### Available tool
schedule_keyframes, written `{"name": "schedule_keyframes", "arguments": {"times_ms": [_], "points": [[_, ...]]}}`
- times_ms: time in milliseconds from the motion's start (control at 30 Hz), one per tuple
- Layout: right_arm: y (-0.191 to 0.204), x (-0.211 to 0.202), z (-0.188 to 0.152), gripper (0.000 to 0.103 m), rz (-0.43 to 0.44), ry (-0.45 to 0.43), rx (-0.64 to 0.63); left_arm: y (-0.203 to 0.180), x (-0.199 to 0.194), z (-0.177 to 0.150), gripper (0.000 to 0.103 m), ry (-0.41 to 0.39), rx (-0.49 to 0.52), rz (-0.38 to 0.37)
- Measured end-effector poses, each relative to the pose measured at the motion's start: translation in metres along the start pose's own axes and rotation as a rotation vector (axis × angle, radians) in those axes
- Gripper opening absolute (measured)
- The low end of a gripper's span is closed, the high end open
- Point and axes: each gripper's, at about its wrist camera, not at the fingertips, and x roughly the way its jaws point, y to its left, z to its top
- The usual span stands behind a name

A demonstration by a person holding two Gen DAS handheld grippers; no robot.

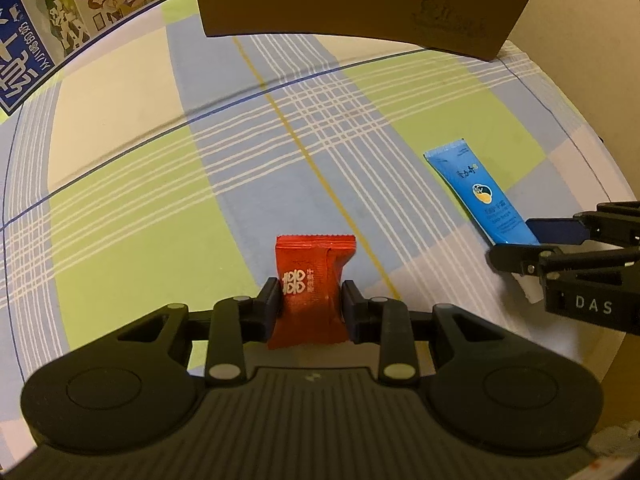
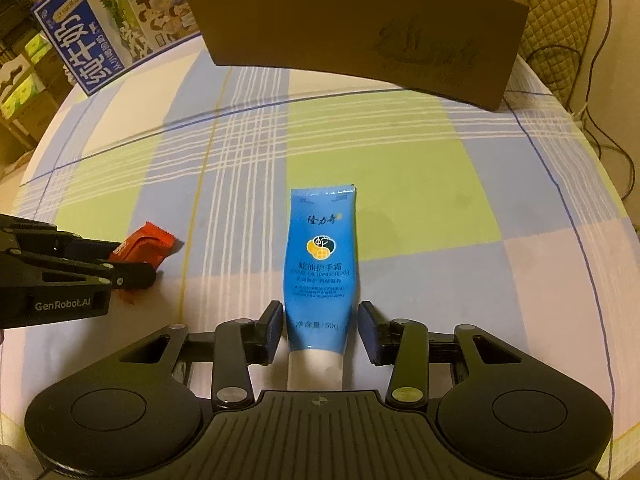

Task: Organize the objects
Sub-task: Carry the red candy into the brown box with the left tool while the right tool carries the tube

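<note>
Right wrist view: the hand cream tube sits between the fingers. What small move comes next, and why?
Probably close the right gripper on the blue hand cream tube. Its fingers straddle the tube's lower end near the white cap, with a gap showing on each side, so nothing is gripped yet. The left gripper is already shut on the red candy packet, and the brown cardboard box waits beyond.

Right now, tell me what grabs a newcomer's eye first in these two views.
The red candy packet stands out most, pinched between the fingers of the left gripper low over the plaid cloth. Next is the bright blue hand cream tube, lying on the cloth between the fingers of the right gripper, which sit apart from its sides. Behind both stands a brown cardboard box at the far edge.
</note>
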Motion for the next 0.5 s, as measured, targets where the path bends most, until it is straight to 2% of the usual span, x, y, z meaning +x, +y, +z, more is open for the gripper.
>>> {"name": "schedule_keyframes", "arguments": {"times_ms": [100,500], "points": [[0.004,-0.0001,-0.0019,0.034,-0.018,-0.01,-0.036,-0.001,-0.0005,-0.0006,0.027,-0.003,0.001,-0.003],[-0.0009,-0.0032,-0.002,0.033,0.009,-0.011,-0.015,0.0,-0.0007,-0.0026,0.025,-0.007,-0.028,-0.026]]}}
